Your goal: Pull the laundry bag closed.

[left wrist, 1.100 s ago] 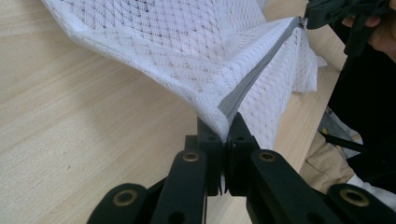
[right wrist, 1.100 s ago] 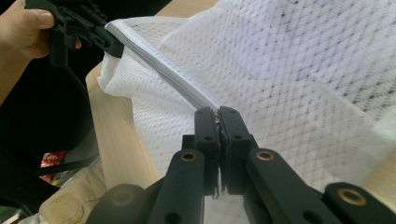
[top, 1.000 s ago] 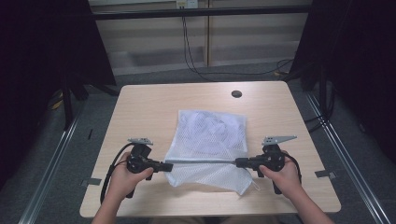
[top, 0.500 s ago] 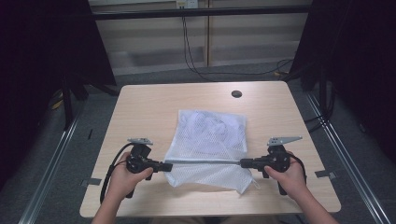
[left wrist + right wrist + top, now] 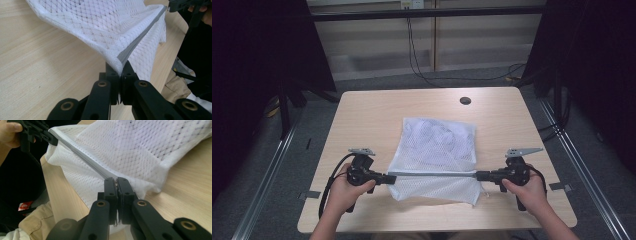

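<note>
Right gripper [image 5: 117,182] jaws pinch, seemingly, the mesh bag's [image 5: 140,150] zipper pull.

You have one white mesh bag [image 5: 434,155] on one wooden table [image 5: 367,120], two grippers, one at each end of the bag's single grey zipper [image 5: 432,174], and one dark grommet [image 5: 465,100] beyond the bag.

The mesh bag [image 5: 437,150] lies on the table [image 5: 372,115], near its front edge; my left gripper [image 5: 388,178] sits at its left, my right gripper [image 5: 478,175] at its right; a round hole [image 5: 465,100] lies behind.
</note>
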Tool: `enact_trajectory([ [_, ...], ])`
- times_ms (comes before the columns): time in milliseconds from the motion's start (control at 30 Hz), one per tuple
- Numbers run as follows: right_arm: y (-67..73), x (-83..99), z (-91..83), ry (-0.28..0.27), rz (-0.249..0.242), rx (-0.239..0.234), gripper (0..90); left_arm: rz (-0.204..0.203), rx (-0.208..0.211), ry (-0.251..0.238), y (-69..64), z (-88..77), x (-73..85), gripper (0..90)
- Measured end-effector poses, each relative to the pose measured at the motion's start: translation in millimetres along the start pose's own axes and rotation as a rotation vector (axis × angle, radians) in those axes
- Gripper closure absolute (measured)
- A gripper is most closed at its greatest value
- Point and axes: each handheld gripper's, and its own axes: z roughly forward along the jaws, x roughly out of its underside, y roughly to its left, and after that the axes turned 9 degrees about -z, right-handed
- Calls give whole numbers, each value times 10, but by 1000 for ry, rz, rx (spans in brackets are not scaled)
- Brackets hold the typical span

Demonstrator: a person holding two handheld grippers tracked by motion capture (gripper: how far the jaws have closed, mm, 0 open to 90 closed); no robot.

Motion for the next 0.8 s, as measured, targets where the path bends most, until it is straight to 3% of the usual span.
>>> enact_trajectory([
  [300,-23,36,-72,-12,5,13,871,-4,4,4,-9,15,-5,876],
  [367,-33,43,-86,-16,4,21,871,-22,3,-2,-3,12,2,876],
  [633,-48,66,-111,-22,13,23,871,0,16,4,-9,23,3,875],
  [800,-34,60,-119,-35,-22,32,867,19,57,17,-19,31,6,841],
])
